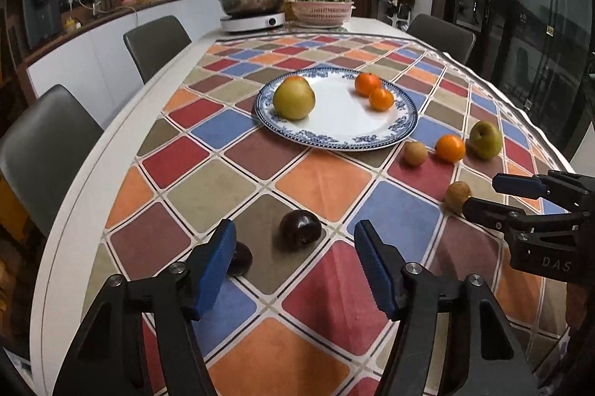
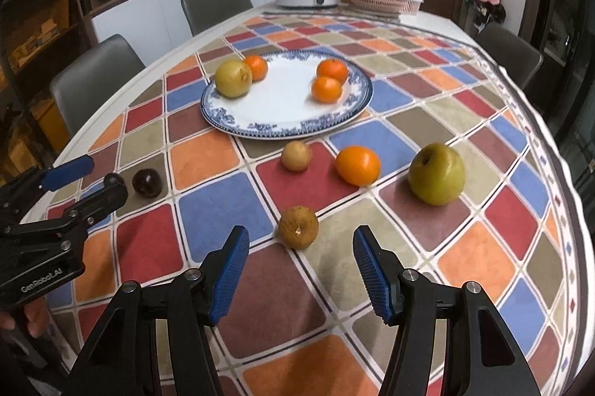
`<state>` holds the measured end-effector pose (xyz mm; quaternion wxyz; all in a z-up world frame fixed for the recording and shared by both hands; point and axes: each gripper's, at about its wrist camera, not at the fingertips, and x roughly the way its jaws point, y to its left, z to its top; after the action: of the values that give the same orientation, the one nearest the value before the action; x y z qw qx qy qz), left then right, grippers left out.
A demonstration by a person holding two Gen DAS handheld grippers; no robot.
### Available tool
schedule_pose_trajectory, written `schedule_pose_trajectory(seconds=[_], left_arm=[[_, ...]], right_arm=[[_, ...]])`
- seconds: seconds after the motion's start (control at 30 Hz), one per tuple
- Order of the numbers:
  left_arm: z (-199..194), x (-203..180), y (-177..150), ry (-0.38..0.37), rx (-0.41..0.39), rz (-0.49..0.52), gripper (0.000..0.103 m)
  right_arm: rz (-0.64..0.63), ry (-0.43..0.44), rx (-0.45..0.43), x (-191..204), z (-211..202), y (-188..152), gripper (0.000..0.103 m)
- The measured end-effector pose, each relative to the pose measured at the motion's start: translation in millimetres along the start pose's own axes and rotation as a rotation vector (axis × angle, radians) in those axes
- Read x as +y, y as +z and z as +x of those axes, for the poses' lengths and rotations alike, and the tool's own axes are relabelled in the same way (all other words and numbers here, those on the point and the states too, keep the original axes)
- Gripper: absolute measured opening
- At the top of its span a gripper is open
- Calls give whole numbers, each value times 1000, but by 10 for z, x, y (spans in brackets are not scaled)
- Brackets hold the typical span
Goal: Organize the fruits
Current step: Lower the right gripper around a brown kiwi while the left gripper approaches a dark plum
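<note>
done: four fruits on blue-rimmed white plate [image 2: 357, 102] | left: six on cloth | left gripper [image 1: 295, 265] jaws apart, dark round plum [image 1: 300, 226] just ahead between them | right gripper [image 2: 301, 267] jaws apart, brown kiwi [image 2: 298, 226] ahead

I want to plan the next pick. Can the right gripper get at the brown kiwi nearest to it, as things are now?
Probably yes. The right gripper is open, the brown kiwi lies just ahead of its fingertips on the tablecloth, and nothing stands between them.

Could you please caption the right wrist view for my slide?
Open right tongs above a brown russet fruit; blue-rimmed white plate beyond.
</note>
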<state>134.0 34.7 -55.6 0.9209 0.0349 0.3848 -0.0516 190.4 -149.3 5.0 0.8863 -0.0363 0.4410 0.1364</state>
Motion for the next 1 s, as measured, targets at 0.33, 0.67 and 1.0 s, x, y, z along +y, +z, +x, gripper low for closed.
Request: schedule_pose_trajectory(seconds=[0.33, 0.67, 1.0], left_arm=[[282, 36, 48, -32, 99, -32, 50], [423, -12, 82, -43, 140, -31, 36], [453, 18, 71, -35, 152, -33, 30]], right_arm=[[16, 25, 13, -9, 171, 71, 51], [38, 48, 47, -69, 290, 61, 39], [30, 57, 58, -50, 334, 59, 29]])
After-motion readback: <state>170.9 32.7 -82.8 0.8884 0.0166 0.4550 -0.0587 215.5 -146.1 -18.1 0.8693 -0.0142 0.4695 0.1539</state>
